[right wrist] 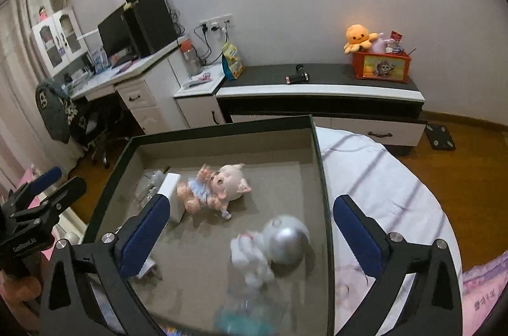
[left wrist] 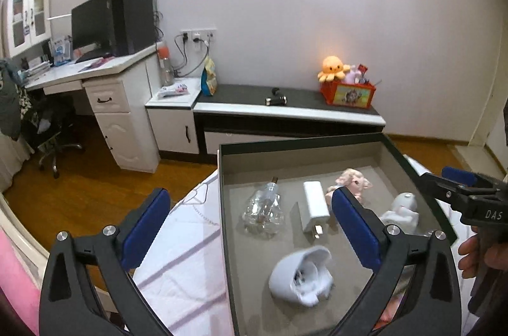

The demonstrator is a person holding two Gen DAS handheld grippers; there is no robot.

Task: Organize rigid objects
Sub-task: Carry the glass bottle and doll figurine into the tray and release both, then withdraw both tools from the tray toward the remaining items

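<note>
box sits on bed, l gripper straddling its left wall. btwn the fingers: bottle, charger, cap nearest. doll beyond r finger, figurine right of it.

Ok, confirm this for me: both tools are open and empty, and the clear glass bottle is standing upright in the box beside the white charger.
One thing is off: the bottle lies on its side in the box, not upright, as the left wrist view shows. The rest holds: it is beside the white charger, and the left tool and right tool are both open and empty.
</note>
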